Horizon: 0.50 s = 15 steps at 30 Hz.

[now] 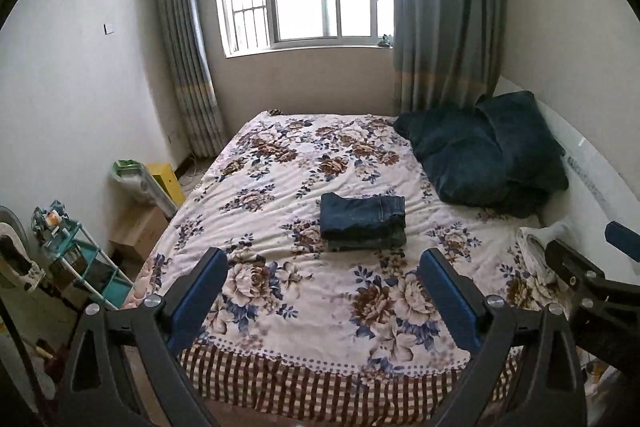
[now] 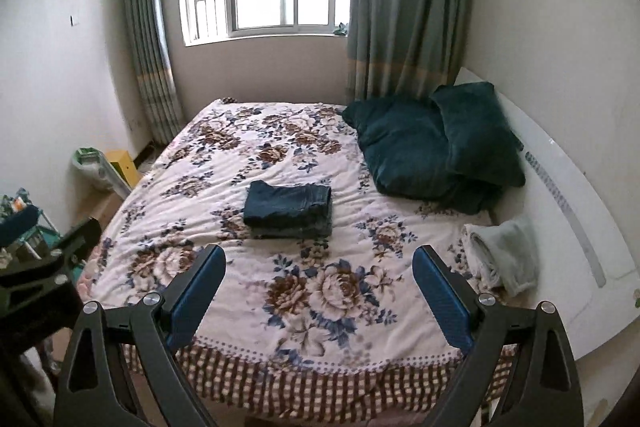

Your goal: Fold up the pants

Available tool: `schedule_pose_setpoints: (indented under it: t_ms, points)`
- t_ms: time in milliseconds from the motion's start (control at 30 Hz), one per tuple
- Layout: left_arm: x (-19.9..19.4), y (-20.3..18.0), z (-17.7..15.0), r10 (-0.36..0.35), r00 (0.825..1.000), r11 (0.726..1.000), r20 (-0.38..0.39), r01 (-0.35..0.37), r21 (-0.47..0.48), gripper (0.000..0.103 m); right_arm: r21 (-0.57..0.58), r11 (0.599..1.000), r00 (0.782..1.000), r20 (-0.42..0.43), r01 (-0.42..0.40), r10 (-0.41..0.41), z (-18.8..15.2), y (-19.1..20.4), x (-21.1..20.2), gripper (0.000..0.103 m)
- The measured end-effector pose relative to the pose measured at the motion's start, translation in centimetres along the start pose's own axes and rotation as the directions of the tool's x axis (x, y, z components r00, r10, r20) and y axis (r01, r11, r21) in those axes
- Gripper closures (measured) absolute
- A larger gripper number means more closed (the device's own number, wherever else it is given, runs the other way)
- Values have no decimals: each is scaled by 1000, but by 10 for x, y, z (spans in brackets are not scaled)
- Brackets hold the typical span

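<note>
Dark blue jeans (image 1: 363, 221) lie folded into a compact rectangular stack in the middle of the floral bedspread (image 1: 304, 163); the right wrist view shows the same pants (image 2: 289, 207). My left gripper (image 1: 324, 261) hovers open above the near end of the bed, well short of the pants, with nothing between its blue pads. My right gripper (image 2: 319, 259) is likewise open and empty, held back from the stack. The right gripper's frame shows at the right edge of the left wrist view.
Dark teal pillows (image 1: 488, 157) are piled at the bed's far right by a white headboard (image 2: 568, 187). A rolled pale towel (image 2: 500, 255) lies near the right edge. A shelf rack (image 1: 76, 259), cardboard box (image 1: 138, 231) and yellow box (image 1: 166, 179) stand on the floor at left.
</note>
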<state>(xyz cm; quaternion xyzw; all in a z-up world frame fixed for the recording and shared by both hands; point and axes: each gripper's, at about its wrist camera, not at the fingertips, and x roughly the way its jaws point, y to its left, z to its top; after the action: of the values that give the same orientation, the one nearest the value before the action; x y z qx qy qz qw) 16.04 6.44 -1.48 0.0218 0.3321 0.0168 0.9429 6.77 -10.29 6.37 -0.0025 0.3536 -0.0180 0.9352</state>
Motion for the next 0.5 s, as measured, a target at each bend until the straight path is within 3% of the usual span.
schedule_pose_setpoints:
  t_ms: [233, 500]
  points:
    - [15, 10, 3, -11, 1000, 1000, -7, 11, -7, 0, 15, 1000, 1000, 22, 14, -14, -1, 7, -17, 6]
    - [50, 2, 18, 23, 1000, 1000, -1, -23, 1, 0, 42, 998, 998, 16, 53, -54, 29, -7, 33, 4]
